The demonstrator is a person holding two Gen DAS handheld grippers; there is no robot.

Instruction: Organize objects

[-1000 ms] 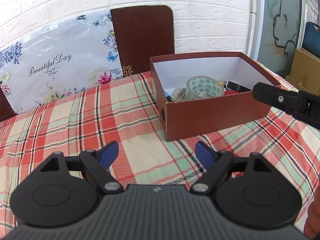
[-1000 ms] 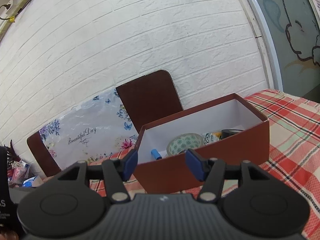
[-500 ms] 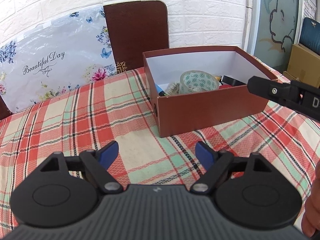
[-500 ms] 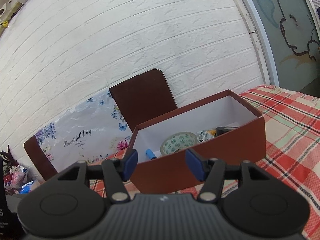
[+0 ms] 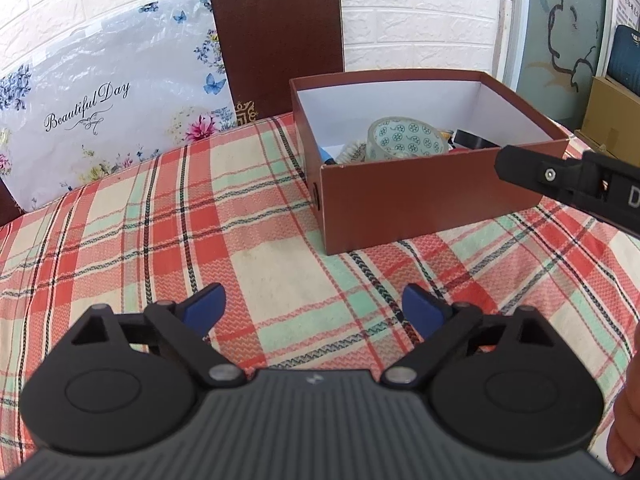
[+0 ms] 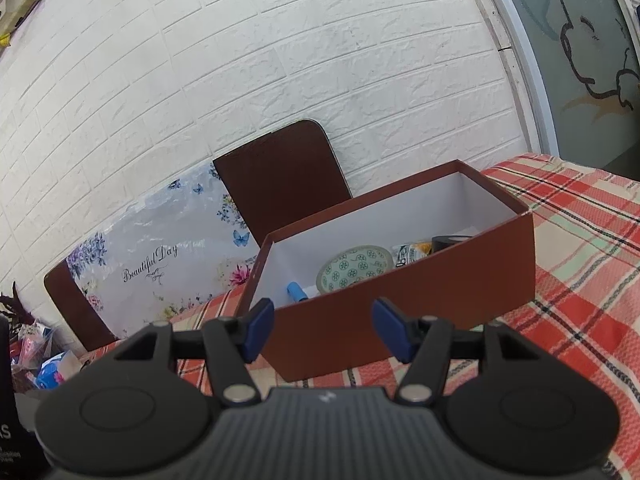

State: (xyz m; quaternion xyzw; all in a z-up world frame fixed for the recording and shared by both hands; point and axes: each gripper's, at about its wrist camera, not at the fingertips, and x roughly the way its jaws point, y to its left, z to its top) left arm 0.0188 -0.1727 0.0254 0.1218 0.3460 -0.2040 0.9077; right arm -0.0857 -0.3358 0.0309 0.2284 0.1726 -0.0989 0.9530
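An open reddish-brown cardboard box with a white inside (image 5: 420, 204) stood on the tabletop under a red, green and cream plaid cloth (image 5: 248, 216). Inside lay a roll of clear tape printed with teal flowers (image 5: 404, 140), a black roll (image 5: 474, 139) beside it and a small blue cylinder (image 6: 297, 291). The left claw (image 5: 314, 307) hung over bare cloth short of the box; its jaws had just been widening, nothing between them. The right claw (image 6: 323, 330) stood parted and empty before the box's near wall.

light: bright, even | shadows: soft | focus: sharp | edges: fisheye-bowed
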